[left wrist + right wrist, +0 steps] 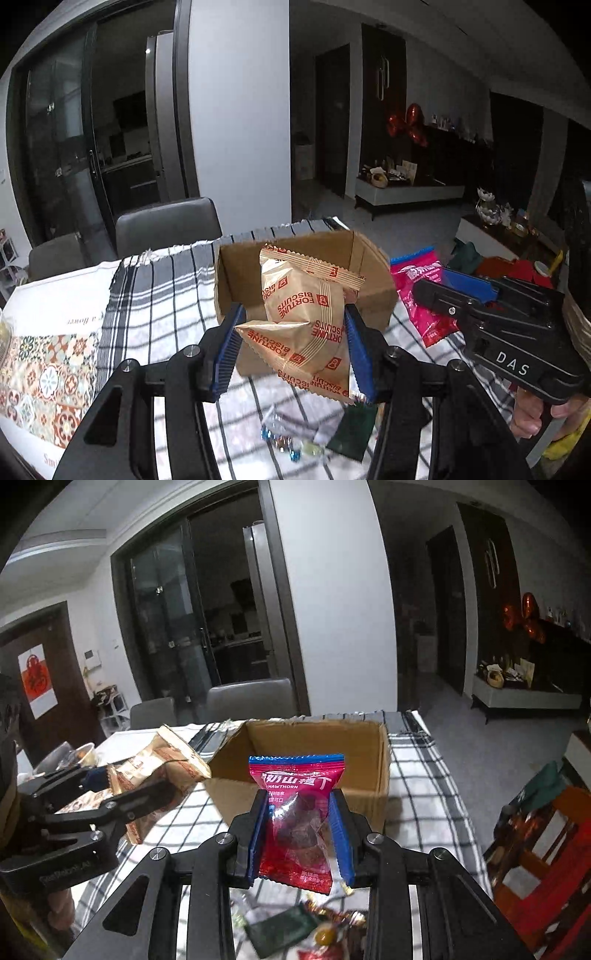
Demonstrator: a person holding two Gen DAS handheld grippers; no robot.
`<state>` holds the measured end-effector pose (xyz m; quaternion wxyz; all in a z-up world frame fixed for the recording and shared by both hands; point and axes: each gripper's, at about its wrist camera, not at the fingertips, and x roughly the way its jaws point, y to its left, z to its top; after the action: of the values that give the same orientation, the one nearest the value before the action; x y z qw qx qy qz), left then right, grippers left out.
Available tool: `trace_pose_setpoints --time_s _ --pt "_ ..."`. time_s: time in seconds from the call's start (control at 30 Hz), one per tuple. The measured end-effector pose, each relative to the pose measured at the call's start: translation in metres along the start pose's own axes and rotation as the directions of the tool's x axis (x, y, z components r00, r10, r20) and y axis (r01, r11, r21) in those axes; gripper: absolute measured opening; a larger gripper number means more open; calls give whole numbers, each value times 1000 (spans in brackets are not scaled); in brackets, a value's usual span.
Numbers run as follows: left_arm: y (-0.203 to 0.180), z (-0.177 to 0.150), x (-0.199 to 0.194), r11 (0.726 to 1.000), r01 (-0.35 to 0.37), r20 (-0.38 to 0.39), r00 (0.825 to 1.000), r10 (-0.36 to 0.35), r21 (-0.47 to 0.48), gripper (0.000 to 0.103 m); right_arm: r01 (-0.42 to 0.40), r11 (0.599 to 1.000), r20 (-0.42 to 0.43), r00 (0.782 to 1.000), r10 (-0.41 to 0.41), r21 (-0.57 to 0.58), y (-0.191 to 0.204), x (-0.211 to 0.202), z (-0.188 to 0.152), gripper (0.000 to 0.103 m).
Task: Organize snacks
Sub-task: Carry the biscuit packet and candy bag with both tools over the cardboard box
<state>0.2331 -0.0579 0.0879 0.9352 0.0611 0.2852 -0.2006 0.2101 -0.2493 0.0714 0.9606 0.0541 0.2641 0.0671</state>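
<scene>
Right now my left gripper point(291, 354) is clamped on a tan Fortune Biscuits packet point(306, 325) and my right gripper point(299, 840) on a pink hawthorn packet point(301, 816), both held up just short of the open cardboard box point(314, 771) on the checked tablecloth point(421, 797). Each packet blocks my view of the box's near wall, and I cannot see its floor. Loose sweets and a dark green wrapper point(352, 430) lie blurred beneath the grippers, partly hidden.
</scene>
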Motion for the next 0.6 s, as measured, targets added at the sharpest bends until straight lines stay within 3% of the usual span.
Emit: trace_pose_setpoints --time_s 0.37,0.6 --pt "9 48 60 997 42 -65 997 -46 -65 52 1 1000 -69 998 -1 -4 -25 56 40 33" --pt "13 61 99 994 55 -93 994 -64 -91 53 0 999 -109 994 4 39 -39 90 55 33"
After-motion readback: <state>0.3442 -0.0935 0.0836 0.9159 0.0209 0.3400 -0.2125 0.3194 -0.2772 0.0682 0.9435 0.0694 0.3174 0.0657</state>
